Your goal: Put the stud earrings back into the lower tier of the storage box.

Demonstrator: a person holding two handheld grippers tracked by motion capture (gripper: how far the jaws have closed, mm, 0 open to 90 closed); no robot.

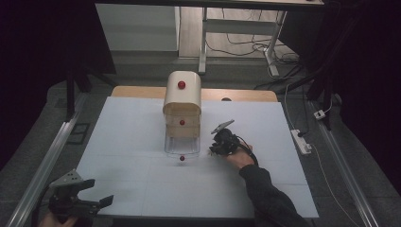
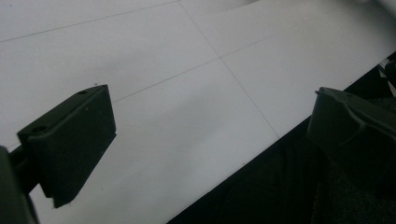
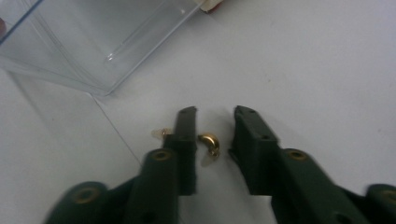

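**Right tongs straddle a small gold piece beside the drawer unit**

The right gripper (image 3: 212, 140) is lowered to the white table (image 1: 132, 137), its jaws partly spread with a small curved gold object (image 3: 210, 142) lying between them. The piece looks like an earring or hook, though it is too small to be sure. One jaw seems to rest across part of it, and a pale tip pokes out on that jaw's far side. The jaws are not yet pinching it; this spacing suits a grasp from both sides, so I judge a pickup is being lined up.

Just beside the gold object stands the small drawer unit (image 1: 182, 111), cream-bodied with red knobs. Its lowest clear drawer (image 3: 93, 42) is pulled out toward the person, probably to receive or give up the piece.

The left gripper (image 1: 78, 198) hangs well away from the drawer unit, at the table's near edge, jaws spread wide and empty, seemingly parked out of the way.
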